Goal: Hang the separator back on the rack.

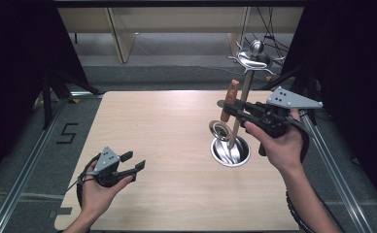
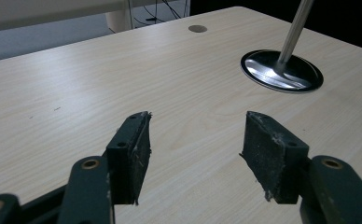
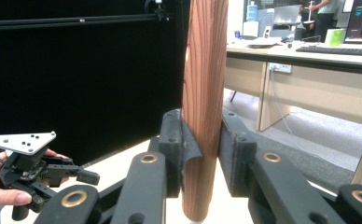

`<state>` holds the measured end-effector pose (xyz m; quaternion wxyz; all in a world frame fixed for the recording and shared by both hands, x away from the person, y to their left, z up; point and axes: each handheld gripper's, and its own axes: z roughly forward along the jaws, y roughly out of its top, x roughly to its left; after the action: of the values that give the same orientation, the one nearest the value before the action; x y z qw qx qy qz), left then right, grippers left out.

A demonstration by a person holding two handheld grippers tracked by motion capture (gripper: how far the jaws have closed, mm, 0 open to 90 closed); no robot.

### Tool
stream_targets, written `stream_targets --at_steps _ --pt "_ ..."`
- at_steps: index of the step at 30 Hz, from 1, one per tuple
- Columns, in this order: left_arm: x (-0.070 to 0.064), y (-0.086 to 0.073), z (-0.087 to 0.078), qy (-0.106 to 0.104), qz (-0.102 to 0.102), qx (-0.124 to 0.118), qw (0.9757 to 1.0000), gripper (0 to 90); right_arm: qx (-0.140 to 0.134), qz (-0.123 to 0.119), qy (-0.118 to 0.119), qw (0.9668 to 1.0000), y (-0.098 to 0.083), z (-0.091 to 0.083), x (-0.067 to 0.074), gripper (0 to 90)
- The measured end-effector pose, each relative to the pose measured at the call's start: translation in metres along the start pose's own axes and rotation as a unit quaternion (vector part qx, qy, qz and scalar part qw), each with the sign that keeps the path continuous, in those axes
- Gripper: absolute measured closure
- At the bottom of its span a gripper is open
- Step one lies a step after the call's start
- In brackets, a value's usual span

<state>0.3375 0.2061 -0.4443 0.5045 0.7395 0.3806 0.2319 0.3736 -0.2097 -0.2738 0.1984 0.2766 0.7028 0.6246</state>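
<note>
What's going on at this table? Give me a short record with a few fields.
Table: pale wooden table
Stand: metal stand with a round base, upright at the table's right side
Right gripper: jaws shut on a wooden handle, held upright beside the stand's pole
Left gripper: jaws open, nothing between them, above the table's near left part

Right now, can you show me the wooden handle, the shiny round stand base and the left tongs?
wooden handle (image 3: 205,93), right gripper view, middle of its brown shaft.
stand base (image 2: 263,70), left gripper view, bare left rim.
left tongs (image 1: 132,162), high view, between the open tips.
</note>
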Motion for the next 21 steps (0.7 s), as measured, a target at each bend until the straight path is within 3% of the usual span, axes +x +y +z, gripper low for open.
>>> stream_targets --at_steps 4,6,8,11,13,15,16,17,19,20,21 --pt "0.0012 0.0007 0.0002 0.002 0.012 0.001 0.9999 40.8 0.000 0.013 -0.005 0.9999 0.0027 -0.0002 0.0008 73.7" --pt "-0.0001 0.0001 0.0001 0.000 0.001 0.000 1.0000 40.9 -0.006 -0.001 -0.004 1.0000 0.0035 0.0012 -0.0024 73.7" --pt "-0.0001 0.0002 0.0001 0.001 0.002 0.000 1.0000 40.9 0.002 0.015 -0.004 0.9999 0.0038 0.0008 -0.0013 73.7" --pt "0.0000 0.0002 0.0001 0.001 0.001 0.000 1.0000 40.9 -0.002 0.004 -0.008 1.0000 0.0048 0.0013 -0.0039 73.7" --pt "0.0009 0.0008 0.0004 0.002 0.010 -0.001 0.9999 40.9 -0.001 0.017 -0.007 0.9998 0.0053 0.0006 -0.0030 73.7" --pt "0.0008 0.0006 0.0006 0.001 0.009 -0.001 1.0000 40.9 -0.005 0.011 -0.009 0.9999 0.0064 0.0002 -0.0052 73.7" --pt "0.0016 0.0009 0.0007 0.000 0.016 -0.001 0.9999 40.9 -0.001 0.018 -0.010 0.9998 0.0067 -0.0005 -0.0050 73.7" --pt "0.0009 0.0007 0.0007 0.001 0.011 -0.001 0.9999 41.0 -0.008 0.006 -0.015 0.9998 0.0075 -0.0010 -0.0077 73.7" --pt "0.0017 0.0010 0.0007 0.000 0.017 -0.001 0.9999 41.0 -0.003 0.017 -0.012 0.9998 0.0075 -0.0014 -0.0068 73.7" --pt "0.0017 0.0010 0.0008 0.000 0.018 -0.001 0.9998 41.0 -0.008 0.009 -0.016 0.9998 0.0077 -0.0012 -0.0081 73.7" --pt "0.0009 0.0007 0.0010 0.001 0.012 -0.001 0.9999 41.0 -0.007 0.014 -0.017 0.9997 0.0079 -0.0015 -0.0079 73.7"
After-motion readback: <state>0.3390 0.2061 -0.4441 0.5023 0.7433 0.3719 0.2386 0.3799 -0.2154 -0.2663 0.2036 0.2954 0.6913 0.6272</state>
